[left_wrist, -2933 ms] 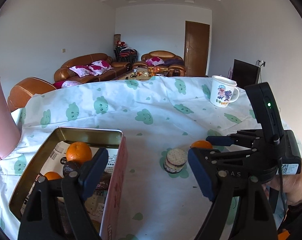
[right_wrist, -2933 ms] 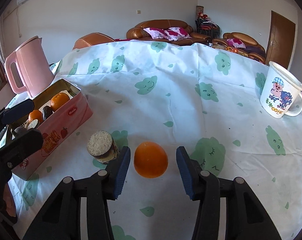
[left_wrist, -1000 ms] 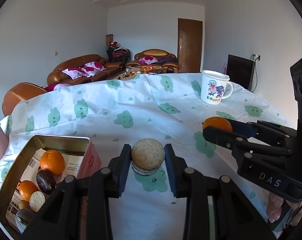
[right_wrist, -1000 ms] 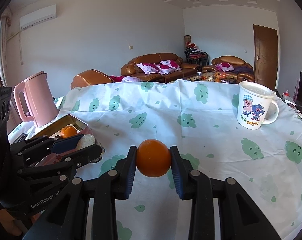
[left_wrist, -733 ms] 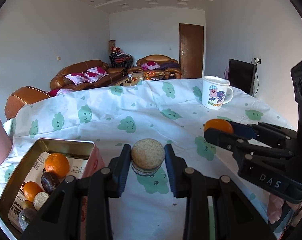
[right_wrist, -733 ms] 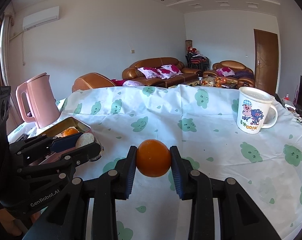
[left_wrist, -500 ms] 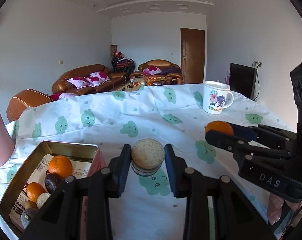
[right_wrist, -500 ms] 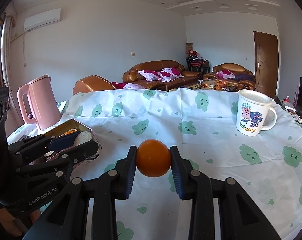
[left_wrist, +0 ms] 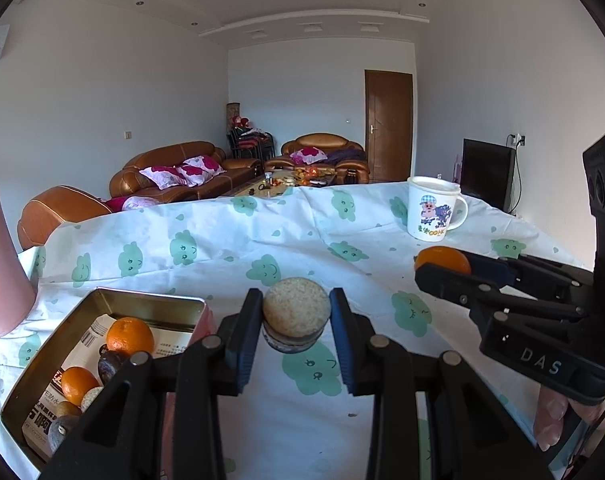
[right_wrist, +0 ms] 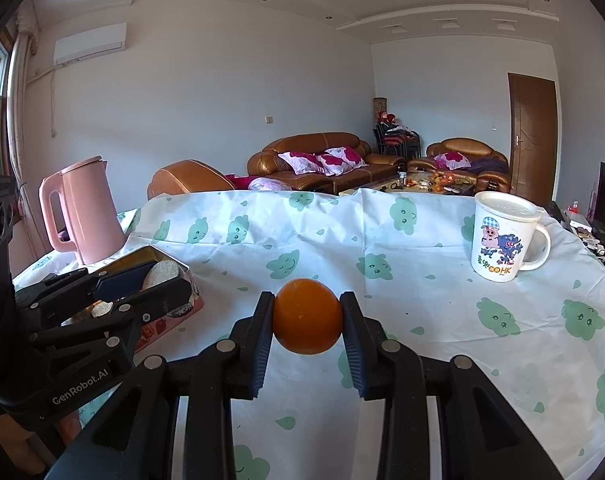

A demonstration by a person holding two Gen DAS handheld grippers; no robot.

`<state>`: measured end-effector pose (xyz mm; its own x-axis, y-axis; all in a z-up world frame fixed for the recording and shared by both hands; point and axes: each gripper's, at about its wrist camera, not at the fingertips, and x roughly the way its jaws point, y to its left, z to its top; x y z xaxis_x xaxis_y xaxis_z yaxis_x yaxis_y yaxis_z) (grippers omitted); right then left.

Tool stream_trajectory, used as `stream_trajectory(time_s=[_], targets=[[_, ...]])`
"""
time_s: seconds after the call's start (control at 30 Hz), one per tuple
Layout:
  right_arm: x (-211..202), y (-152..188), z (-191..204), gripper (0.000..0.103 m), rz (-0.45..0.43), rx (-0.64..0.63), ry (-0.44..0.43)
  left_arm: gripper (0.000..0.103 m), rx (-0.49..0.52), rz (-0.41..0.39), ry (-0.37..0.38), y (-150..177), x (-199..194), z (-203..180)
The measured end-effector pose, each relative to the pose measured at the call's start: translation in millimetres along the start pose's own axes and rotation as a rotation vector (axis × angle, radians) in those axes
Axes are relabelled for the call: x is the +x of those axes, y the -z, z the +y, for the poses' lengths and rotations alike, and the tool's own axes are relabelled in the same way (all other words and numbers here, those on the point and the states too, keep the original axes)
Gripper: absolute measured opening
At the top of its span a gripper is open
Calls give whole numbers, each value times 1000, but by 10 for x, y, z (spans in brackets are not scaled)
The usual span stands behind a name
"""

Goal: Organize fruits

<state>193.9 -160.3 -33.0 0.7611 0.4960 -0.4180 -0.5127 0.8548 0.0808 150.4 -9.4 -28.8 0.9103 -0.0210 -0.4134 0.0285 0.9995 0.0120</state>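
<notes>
My left gripper (left_wrist: 296,322) is shut on a round rice-cake sandwich snack (left_wrist: 296,312) and holds it above the tablecloth, right of the open tin box (left_wrist: 150,304). The tin holds oranges (left_wrist: 129,336), a dark date and other snacks. My right gripper (right_wrist: 307,322) is shut on an orange (right_wrist: 307,322) and holds it above the table; it also shows in the left wrist view (left_wrist: 442,260). The left gripper with its snack appears in the right wrist view (right_wrist: 160,276), over the tin (right_wrist: 174,308).
A pink kettle (right_wrist: 82,216) stands at the far left behind the tin. A white cartoon mug (right_wrist: 502,236) stands at the far right. The table has a white cloth with green clouds (right_wrist: 382,240). Sofas and a door lie beyond.
Both grippers closed on their items since 2.9 s ago and lifted them. Over the last second both have risen a little more, still holding the snack and the orange.
</notes>
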Motion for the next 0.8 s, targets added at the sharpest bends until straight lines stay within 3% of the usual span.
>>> stream_trajectory(time_s=[0.57, 0.8], targets=[[-121, 6, 25, 35, -58, -13, -1, 35, 1, -71, -27, 15, -141, -4], [-146, 4, 45, 35, -71, -21, -1, 35, -6, -66, -17, 12, -151, 5]])
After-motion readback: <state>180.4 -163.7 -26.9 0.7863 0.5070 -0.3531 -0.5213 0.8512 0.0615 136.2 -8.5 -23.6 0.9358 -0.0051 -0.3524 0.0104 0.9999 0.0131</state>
